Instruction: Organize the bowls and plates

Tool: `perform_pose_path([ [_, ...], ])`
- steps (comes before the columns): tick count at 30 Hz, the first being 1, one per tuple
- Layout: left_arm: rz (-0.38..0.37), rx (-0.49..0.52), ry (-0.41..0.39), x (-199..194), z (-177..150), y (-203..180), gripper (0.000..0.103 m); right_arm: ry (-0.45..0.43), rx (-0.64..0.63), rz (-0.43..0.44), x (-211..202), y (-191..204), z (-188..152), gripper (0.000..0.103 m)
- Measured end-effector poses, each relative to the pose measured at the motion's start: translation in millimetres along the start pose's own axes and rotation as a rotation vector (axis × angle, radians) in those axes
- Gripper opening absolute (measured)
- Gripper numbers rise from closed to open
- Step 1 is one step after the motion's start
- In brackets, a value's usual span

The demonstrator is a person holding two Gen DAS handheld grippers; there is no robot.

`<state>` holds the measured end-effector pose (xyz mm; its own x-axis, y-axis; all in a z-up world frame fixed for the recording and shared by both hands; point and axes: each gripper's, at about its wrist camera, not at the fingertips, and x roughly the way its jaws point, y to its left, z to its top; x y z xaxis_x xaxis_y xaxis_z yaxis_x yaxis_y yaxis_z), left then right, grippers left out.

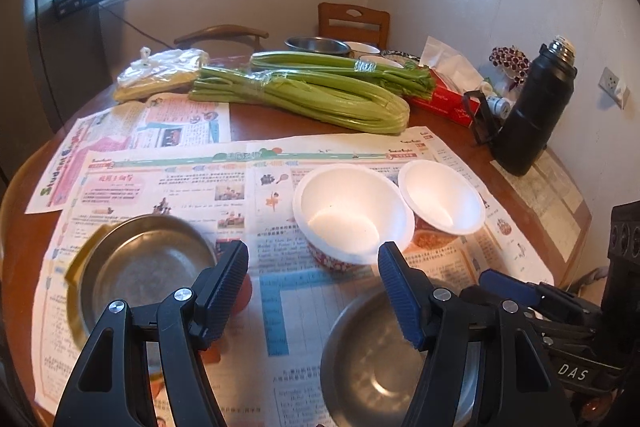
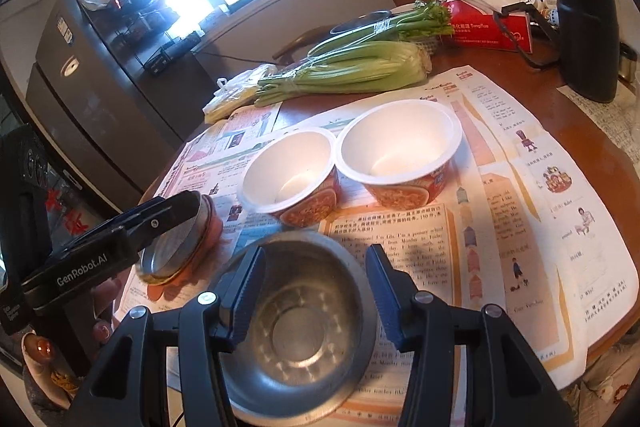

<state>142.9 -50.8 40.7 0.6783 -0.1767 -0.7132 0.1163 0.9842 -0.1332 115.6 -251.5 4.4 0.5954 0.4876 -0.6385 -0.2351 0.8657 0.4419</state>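
Left wrist view: at the far left we read "Student" in big letters on the newspaper that covers the table. Next comes a steel bowl with a yellow rim, just beside the left gripper. That claw is released, and only newsprint shows between its fingers. Beyond it two white noodle bowls stand side by side, rims touching. A plain steel bowl lies lower down, half hidden behind a finger and cut off by the frame's edge. Far right, we read "DAS" on the other gripper's body.

Only the right wrist view gives us a dark fridge at the left, "GenRobot.AI" on the left gripper's side, and fingertips beneath it. It also shows the noodle bowls' red printed sides. The right gripper hangs over the plain steel bowl. Its jaws are drawn in, the bowl is wider than their gap, and we see no pad pressing on it. The red tissue box carries lettering too small for us to read. The black flask is cut off at the top.
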Motion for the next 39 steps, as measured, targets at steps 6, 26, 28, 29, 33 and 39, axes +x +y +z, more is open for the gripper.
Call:
perform_pose_path([
  [6,-0.007,0.025,0.024,17.8,15.9,4.0,0.069,0.025,0.018,0.020,18.7,3.1,18.1,0.052],
  [26,-0.060,0.041,0.164,95.7,48.2,4.9,0.069,0.108,-0.013,-0.030,76.8,16.3,40.9,0.052],
  [28,-0.057,0.035,0.176,102.3,48.9,5.2,0.069,0.102,-0.009,-0.032,79.8,15.8,42.4,0.052],
  [29,-0.057,0.032,0.182,105.1,48.9,5.6,0.069,0.105,-0.014,-0.026,82.2,16.4,43.0,0.052],
  [33,-0.055,0.036,0.206,115.3,47.3,6.1,0.069,0.104,-0.039,-0.042,86.5,20.4,43.5,0.052],
  [39,-0.062,0.035,0.231,123.9,42.9,5.6,0.069,0.089,-0.079,-0.045,88.6,27.3,45.4,0.052],
])
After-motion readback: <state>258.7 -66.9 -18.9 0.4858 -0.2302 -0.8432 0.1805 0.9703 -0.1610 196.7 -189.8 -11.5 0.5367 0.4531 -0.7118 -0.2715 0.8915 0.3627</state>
